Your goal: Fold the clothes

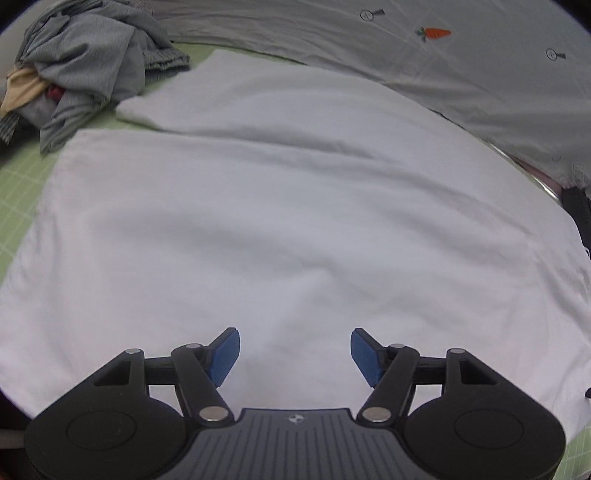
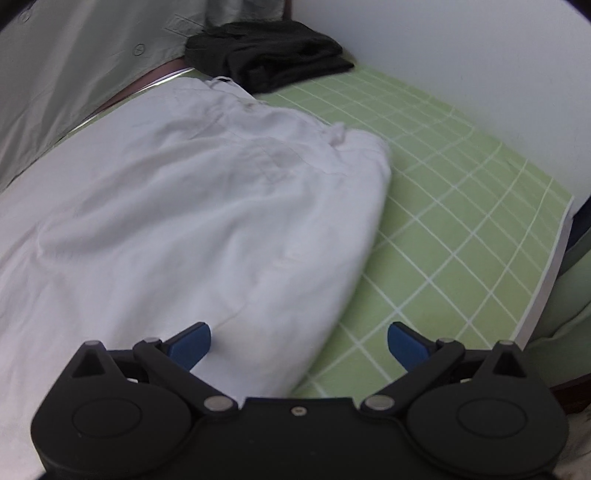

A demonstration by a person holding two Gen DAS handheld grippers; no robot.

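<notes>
A white garment [image 1: 288, 221] lies spread on a green grid mat [image 1: 14, 184]; it looks like pants, with two legs running away to the left. My left gripper [image 1: 295, 354] is open and empty, hovering over the near part of the white cloth. In the right wrist view the same white garment [image 2: 192, 206] shows its gathered waist end toward the right. My right gripper [image 2: 299, 345] is open and empty over the garment's near right edge, where cloth meets the green mat [image 2: 461, 236].
A pile of grey and other clothes [image 1: 92, 62] sits at the far left. A grey sheet with a carrot print [image 1: 436, 33] runs along the back. A folded black garment [image 2: 269, 55] lies at the mat's far end. The mat's right edge [image 2: 554, 266] drops off.
</notes>
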